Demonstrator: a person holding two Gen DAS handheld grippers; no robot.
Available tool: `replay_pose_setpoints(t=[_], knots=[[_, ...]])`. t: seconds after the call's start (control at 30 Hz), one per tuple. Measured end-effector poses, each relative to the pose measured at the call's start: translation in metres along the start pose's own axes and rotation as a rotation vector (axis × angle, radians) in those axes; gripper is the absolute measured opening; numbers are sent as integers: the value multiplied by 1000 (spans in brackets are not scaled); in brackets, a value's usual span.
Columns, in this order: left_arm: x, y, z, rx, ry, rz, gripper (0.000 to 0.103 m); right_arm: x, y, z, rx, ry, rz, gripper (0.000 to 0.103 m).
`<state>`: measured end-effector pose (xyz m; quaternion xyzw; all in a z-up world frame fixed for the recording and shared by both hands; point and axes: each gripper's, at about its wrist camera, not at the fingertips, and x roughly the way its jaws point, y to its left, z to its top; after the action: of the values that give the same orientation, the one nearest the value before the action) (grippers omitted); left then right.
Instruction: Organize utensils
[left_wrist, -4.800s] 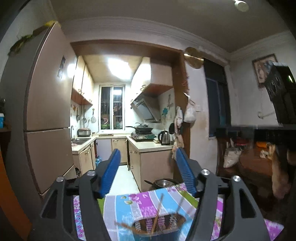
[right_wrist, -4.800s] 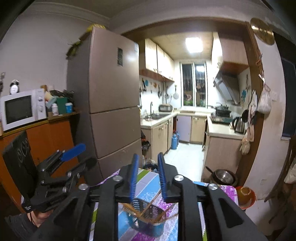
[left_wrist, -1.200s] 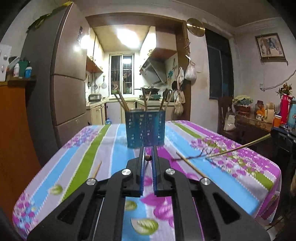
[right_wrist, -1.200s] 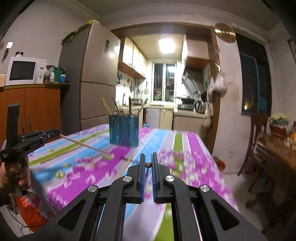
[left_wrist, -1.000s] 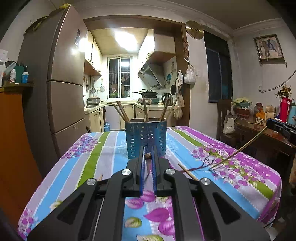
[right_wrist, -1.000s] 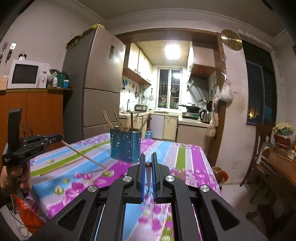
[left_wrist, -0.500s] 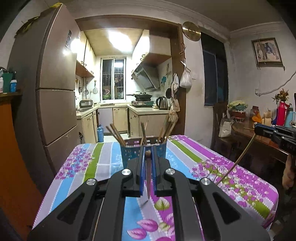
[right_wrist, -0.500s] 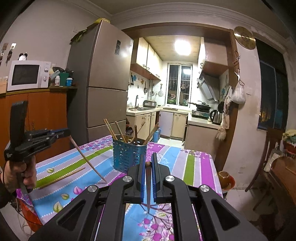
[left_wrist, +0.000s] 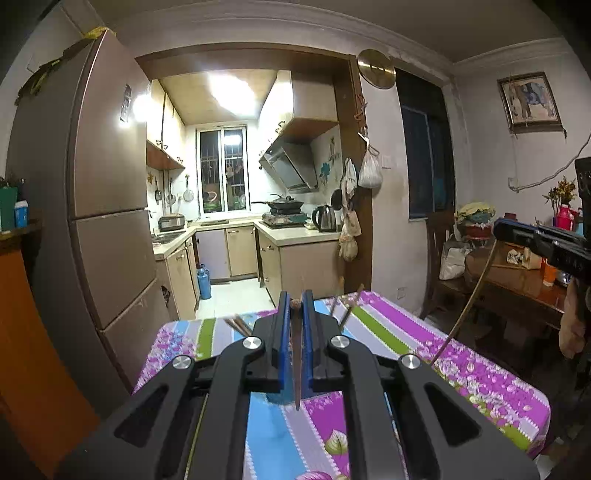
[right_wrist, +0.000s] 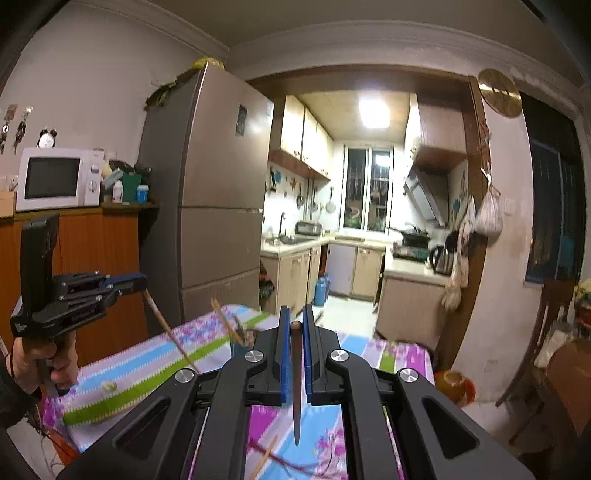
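Black hand-held gripper (left_wrist: 295, 306), blue pads (left_wrist: 283, 343)

holder (right_wrist: 242, 338) on table (right_wrist: 155, 354), fridge (right_wrist: 218, 206) behind

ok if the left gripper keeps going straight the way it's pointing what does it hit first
Probably the blue utensil holder on the table, mostly hidden behind the left gripper. Depth is unclear; it may pass above it.

A home dining room opening onto a small kitchen: beside the tall fridge (right_wrist: 218, 192) stands a microwave (right_wrist: 59, 179); beyond it, cabinets, stove, kettle (left_wrist: 325, 218).
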<state>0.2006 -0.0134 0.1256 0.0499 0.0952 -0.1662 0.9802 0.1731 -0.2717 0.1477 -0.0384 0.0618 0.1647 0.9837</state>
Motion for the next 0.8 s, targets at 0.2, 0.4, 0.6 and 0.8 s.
replay_pose_setpoints(t=[0.2,0.4,0.6,0.8], knots=[[1,20,48,-21,-32,6,5,18,-14,59,14,-48,-2,8],[22,32,93,-35,-64,15,5,49,-16,112,15,-97,2,8],[57,36,109,-20,-57,22,5,98,-18,133,43,-89,31,8],[102,41,99,-37,6,9,5,150,-19,118,87,-40,72,8]])
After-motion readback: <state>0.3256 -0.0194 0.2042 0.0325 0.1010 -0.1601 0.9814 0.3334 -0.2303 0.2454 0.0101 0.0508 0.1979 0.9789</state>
